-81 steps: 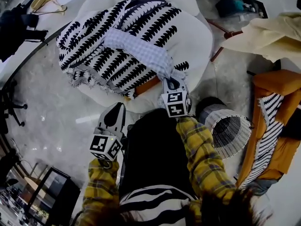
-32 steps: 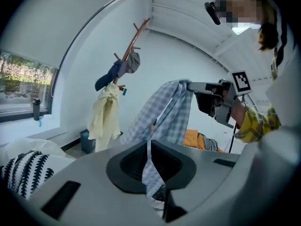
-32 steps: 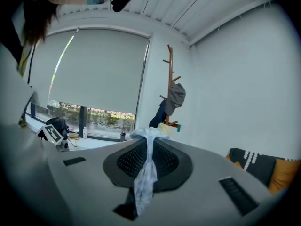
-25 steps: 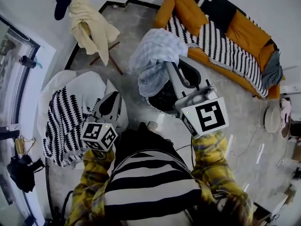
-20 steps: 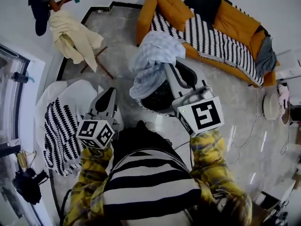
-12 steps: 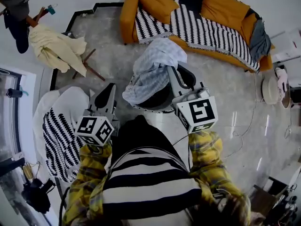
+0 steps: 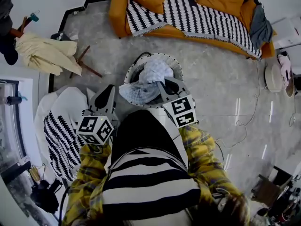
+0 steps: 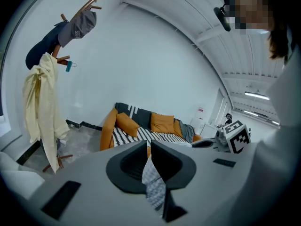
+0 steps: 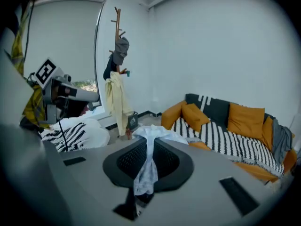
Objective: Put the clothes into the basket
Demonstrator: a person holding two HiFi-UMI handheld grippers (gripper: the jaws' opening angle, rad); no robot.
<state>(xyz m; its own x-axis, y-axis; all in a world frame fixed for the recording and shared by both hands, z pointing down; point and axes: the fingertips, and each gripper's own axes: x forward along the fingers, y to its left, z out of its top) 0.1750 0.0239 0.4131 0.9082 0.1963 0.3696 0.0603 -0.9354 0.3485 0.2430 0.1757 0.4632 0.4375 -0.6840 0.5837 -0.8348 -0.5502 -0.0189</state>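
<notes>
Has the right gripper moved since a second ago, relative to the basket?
Yes. The right gripper has dropped toward the basket: earlier it hung well above the rim, now it sits at the rim with the checked cloth resting in it.

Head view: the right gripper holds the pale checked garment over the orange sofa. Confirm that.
Not quite. The right gripper does hold the pale checked garment, but over the basket, not the orange sofa, which stands apart across the floor. The head view shows it.
</notes>
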